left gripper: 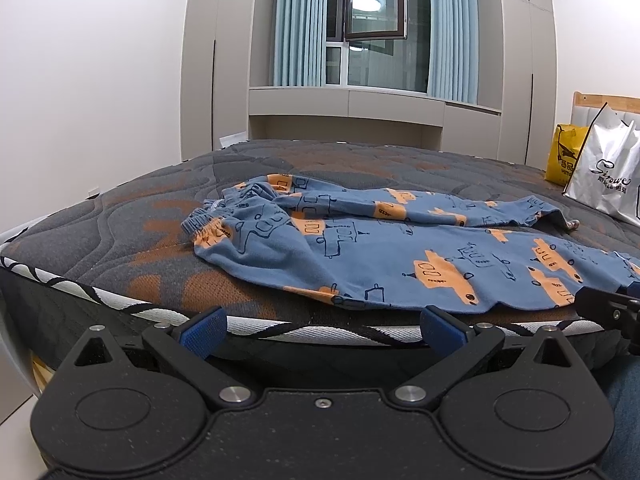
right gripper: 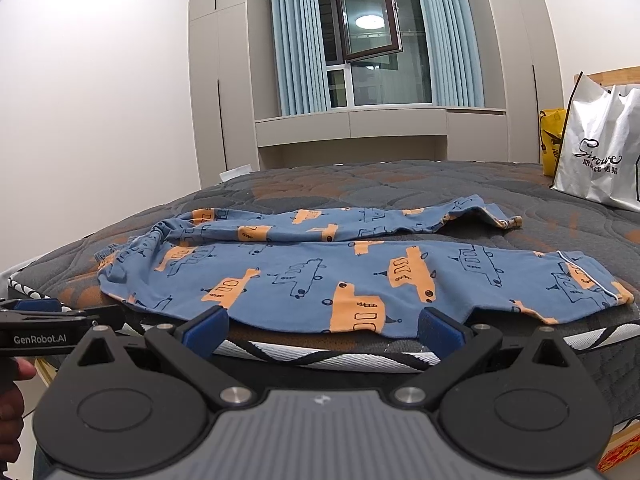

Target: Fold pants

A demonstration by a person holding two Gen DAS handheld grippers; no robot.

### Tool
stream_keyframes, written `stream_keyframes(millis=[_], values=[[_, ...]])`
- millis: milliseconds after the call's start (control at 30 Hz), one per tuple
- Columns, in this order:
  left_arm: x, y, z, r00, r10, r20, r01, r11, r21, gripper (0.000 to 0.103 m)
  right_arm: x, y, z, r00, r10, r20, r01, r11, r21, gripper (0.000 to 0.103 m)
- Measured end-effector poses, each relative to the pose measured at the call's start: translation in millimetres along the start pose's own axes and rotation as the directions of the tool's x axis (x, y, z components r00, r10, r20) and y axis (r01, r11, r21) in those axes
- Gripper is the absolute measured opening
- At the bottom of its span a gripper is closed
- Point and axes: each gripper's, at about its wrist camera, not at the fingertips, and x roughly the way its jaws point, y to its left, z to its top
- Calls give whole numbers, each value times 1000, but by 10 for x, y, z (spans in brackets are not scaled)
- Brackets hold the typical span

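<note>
Blue pants [left gripper: 384, 256] with orange and outlined vehicle prints lie spread on the dark quilted mattress [left gripper: 120, 232], waistband at the left, legs running right. They also show in the right wrist view [right gripper: 340, 276]. My left gripper [left gripper: 322, 326] is open and empty at the mattress's near edge, just short of the near leg's hem side. My right gripper [right gripper: 324, 326] is open and empty, its blue fingertips at the near edge of the pants. The right gripper also shows at the right edge of the left wrist view [left gripper: 612, 304], and the left gripper at the left of the right wrist view [right gripper: 52, 320].
A white shopping bag [right gripper: 600, 148] and a yellow bag [right gripper: 552, 140] stand at the mattress's far right, by a wooden headboard [left gripper: 600, 102]. Wardrobes, blue curtains and an open window [left gripper: 376, 0] are beyond the bed. A white wall is on the left.
</note>
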Motion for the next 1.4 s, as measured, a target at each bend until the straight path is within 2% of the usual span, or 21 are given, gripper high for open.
stream_keyframes(millis=[500, 1000, 1133, 1267, 1400], values=[[-40, 19, 18, 1000, 17, -9, -17, 1000, -19, 103, -46, 56, 31, 1000, 5, 1, -5, 1000, -27, 103], [-71, 85, 26, 1000, -19, -5, 19, 999, -47, 103, -223, 114, 67, 999, 14, 43, -12, 999, -32, 103], [1, 93, 75, 998, -55, -14, 54, 997, -60, 103, -197, 85, 126, 995, 68, 69, -65, 997, -48, 103], [151, 76, 196, 999, -30, -26, 29, 999, -24, 103, -90, 27, 277, 982, 144, 118, -134, 987, -89, 103], [395, 118, 411, 999, -12, -53, 12, 1000, 5, 103, 158, -68, 504, 969, 225, 99, -214, 970, -112, 103]])
